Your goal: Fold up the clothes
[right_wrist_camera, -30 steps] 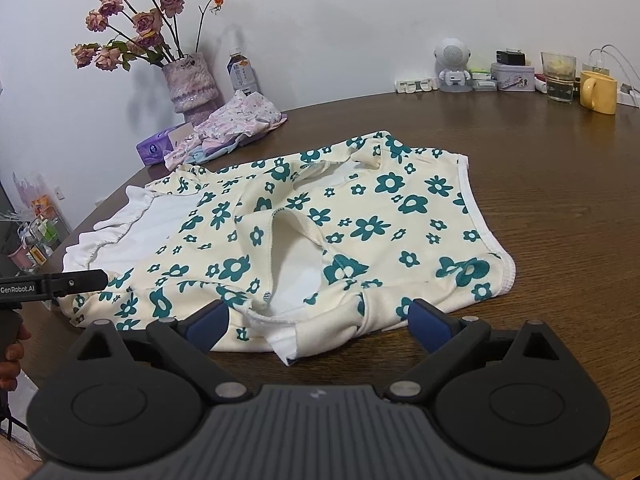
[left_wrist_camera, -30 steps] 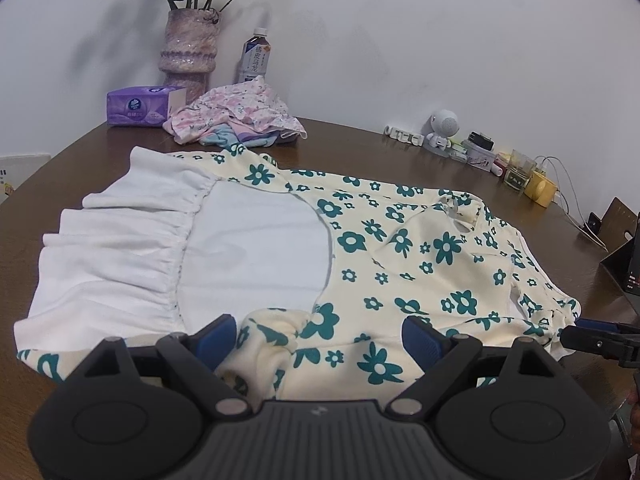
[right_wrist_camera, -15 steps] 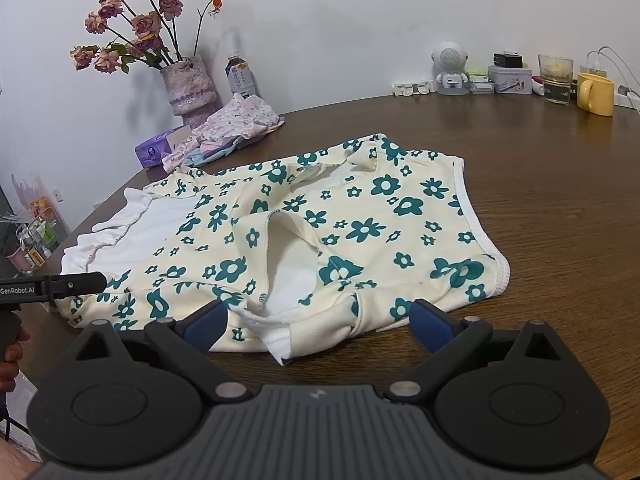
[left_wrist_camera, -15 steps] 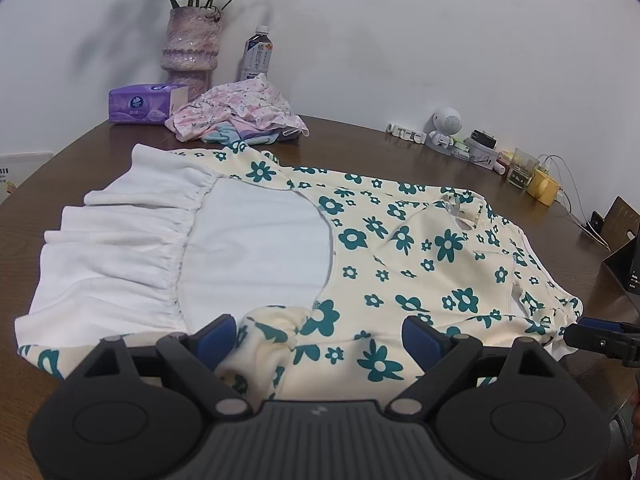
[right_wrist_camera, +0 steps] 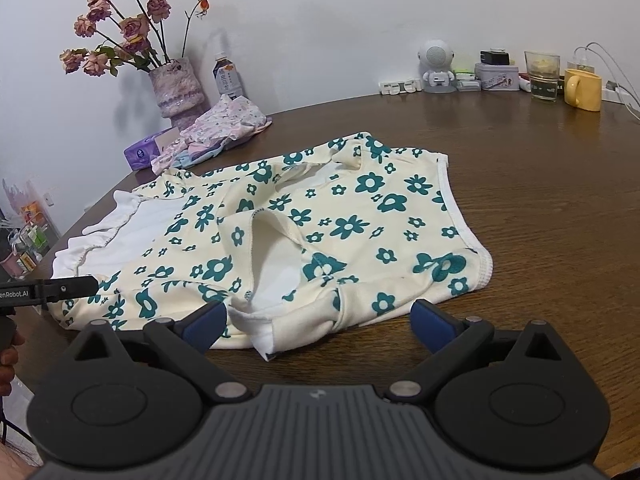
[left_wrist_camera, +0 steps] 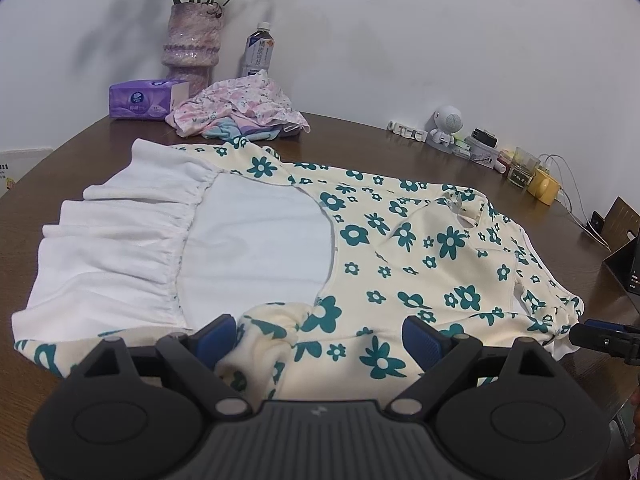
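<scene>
- Dress (left_wrist_camera: 400,240) lay flat, near hem at table (right_wrist_camera: 560,200) edge; bare wood right.
- Vase (right_wrist_camera: 176,88) held roses (right_wrist_camera: 120,32), far left.
- Left gripper (left_wrist_camera: 316,334) and right gripper (right_wrist_camera: 318,320) spread, pinching nothing.

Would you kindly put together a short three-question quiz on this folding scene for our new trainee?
1. True or false: the floral dress lies spread on the wooden table, with fabric between the blue pads of both grippers.
2. What stands nearest the purple tissue pack? A) yellow mug B) vase of roses C) white robot figure
3. Fill in: the left gripper and the right gripper both have their jaws ____.

Key:
1. True
2. B
3. open, pads wide apart, not pressing the cloth
</scene>
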Motion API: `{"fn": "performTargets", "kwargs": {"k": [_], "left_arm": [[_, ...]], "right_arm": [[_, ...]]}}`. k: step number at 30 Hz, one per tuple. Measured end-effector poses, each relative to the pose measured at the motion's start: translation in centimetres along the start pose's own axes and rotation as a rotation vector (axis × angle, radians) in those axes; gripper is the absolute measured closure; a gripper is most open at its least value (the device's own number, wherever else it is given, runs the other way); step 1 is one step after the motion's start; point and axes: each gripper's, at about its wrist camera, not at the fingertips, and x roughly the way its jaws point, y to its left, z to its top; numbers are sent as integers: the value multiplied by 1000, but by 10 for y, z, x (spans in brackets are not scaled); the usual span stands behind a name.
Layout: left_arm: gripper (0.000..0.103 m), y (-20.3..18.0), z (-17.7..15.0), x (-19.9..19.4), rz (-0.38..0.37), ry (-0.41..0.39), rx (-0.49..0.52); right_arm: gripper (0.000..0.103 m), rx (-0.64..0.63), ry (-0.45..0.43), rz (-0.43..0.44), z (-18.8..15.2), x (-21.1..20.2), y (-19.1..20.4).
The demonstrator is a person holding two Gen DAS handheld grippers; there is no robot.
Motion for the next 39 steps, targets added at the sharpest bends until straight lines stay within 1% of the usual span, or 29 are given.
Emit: {"fn": "performTargets", "kwargs": {"k": [39], "left_arm": [[13, 3, -5, -9, -28, -25, -23]], "right_arm": [[1, -26, -23, -7, -3, -11, 9]]}}
